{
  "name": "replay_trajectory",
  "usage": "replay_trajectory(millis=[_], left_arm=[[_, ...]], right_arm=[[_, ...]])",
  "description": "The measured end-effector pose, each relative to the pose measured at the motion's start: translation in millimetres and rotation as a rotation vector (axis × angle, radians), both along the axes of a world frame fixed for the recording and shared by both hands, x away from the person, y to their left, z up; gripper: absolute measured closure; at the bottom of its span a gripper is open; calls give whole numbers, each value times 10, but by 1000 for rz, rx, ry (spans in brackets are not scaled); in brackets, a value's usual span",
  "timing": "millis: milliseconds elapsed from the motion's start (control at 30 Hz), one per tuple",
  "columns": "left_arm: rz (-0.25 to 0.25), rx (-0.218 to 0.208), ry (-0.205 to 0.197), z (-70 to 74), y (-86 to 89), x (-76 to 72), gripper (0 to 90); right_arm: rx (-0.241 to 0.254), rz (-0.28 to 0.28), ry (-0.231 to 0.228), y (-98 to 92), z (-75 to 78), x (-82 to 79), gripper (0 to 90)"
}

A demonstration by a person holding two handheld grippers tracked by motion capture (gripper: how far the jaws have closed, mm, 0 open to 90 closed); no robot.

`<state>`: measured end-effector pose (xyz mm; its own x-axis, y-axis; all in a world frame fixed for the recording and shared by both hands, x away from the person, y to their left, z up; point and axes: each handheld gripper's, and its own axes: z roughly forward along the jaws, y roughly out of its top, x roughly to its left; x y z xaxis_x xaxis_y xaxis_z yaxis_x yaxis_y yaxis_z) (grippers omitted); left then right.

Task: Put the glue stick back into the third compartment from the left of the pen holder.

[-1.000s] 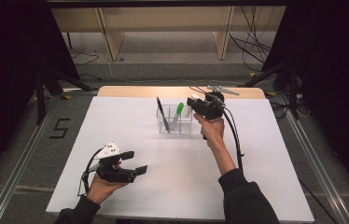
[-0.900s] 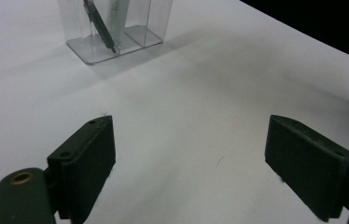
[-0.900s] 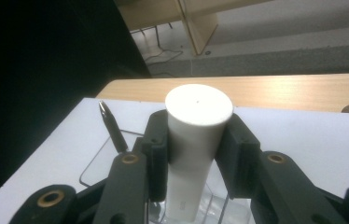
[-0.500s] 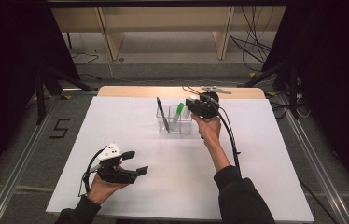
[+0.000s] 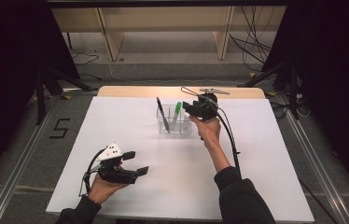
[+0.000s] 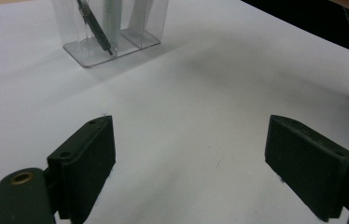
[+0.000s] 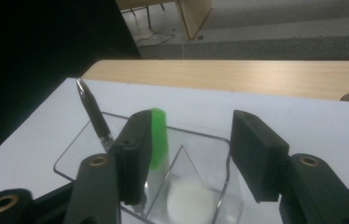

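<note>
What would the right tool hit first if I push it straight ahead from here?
Most likely the clear holder: the right tool points down into it, jaws open. The green marker sits beside its left jaw, though depth is hard to judge.

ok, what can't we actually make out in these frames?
- Green marker: the right gripper view's near jaw covers its lower part.
- White round thing in the clear holder: blurred, identity unclear.
- Black pen: top cut by the left gripper view's edge.
- Left gripper, high view: too small to see any detail of its jaws.
</note>
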<state>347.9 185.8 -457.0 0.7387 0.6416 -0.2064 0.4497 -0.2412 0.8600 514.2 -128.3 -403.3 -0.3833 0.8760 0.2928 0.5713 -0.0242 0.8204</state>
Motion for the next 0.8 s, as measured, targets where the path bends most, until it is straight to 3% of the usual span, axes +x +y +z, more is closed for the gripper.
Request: replay_trajectory(millis=[300,633,800], left_arm=[[0,-7,-1,10,9,3,158],[7,-28,3,23,15,7,158],[5,-30,9,21,17,21,158]], right_arm=[[20,18,-23,-151,109,-160,404],[14,89,-32,-341,85,-493,327],[38,134,-57,-394,86,-708,306]])
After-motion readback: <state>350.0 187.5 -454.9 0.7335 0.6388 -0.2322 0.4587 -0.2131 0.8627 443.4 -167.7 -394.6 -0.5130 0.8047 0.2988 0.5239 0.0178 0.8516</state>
